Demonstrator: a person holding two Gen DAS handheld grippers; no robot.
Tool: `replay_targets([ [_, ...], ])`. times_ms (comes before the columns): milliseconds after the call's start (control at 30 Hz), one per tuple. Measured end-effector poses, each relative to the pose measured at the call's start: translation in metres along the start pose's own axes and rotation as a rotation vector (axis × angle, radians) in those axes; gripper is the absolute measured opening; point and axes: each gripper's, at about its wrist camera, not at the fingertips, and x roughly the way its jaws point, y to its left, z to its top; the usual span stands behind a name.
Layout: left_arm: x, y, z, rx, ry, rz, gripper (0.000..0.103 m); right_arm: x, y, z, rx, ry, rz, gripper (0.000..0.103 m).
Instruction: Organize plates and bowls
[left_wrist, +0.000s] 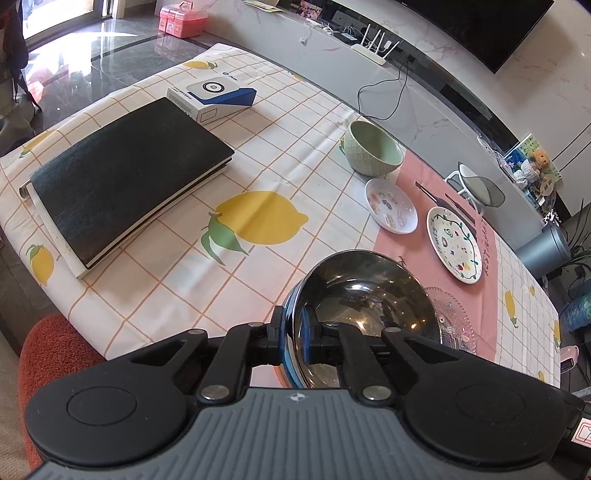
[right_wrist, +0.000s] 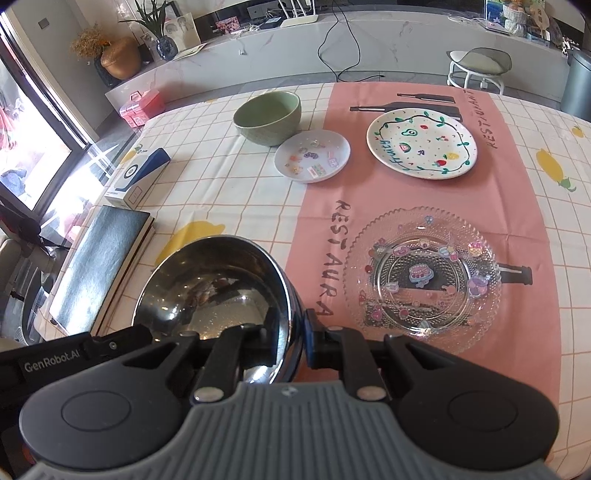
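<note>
Evidently both claws, the left gripper (left_wrist: 295, 341) and right gripper (right_wrist: 297, 341), clamp opposite rims of the steel bowl (right_wrist: 221, 288), holding it tilted beside the glass plate (right_wrist: 423, 273), probably for a steady two-handed carry.

The surface (right_wrist: 229, 184) wears a white checked cloth with lemon prints and a pink "RESTAURANT" panel. On it lie a green bowl (right_wrist: 267, 118), just beside a small white sticker-patterned plate (right_wrist: 312, 157), a white "fruity" plate (right_wrist: 421, 142), a clear beaded glass plate (right_wrist: 423, 275), a black book (left_wrist: 125, 177) and a white-and-blue box (left_wrist: 212, 94).
</note>
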Motion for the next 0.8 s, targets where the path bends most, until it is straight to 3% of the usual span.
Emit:
replay_targets([
  [267, -0.003, 0.001, 0.003, -0.002, -0.010, 0.000, 0.011, 0.000, -0.003, 0.000, 0.008, -0.002, 0.005, 0.016],
  [467, -0.023, -0.007, 0.012, 0.067, -0.097, -0.060, 0.029, -0.016, -0.010, 0.006, 0.011, -0.055, 0.005, 0.032],
  [667, -0.031, -0.025, 0.032, 0.191, -0.149, -0.072, 0.031, -0.031, -0.012, 0.020, -0.011, -0.124, 0.018, 0.056],
  [700, -0.031, -0.028, 0.035, 0.205, -0.148, -0.083, 0.031, -0.033, -0.012, 0.023, -0.012, -0.140, 0.008, 0.065],
  [800, -0.027, -0.035, 0.047, 0.256, -0.131, -0.115, 0.031, -0.037, -0.014, 0.032, -0.020, -0.179, -0.024, 0.066],
])
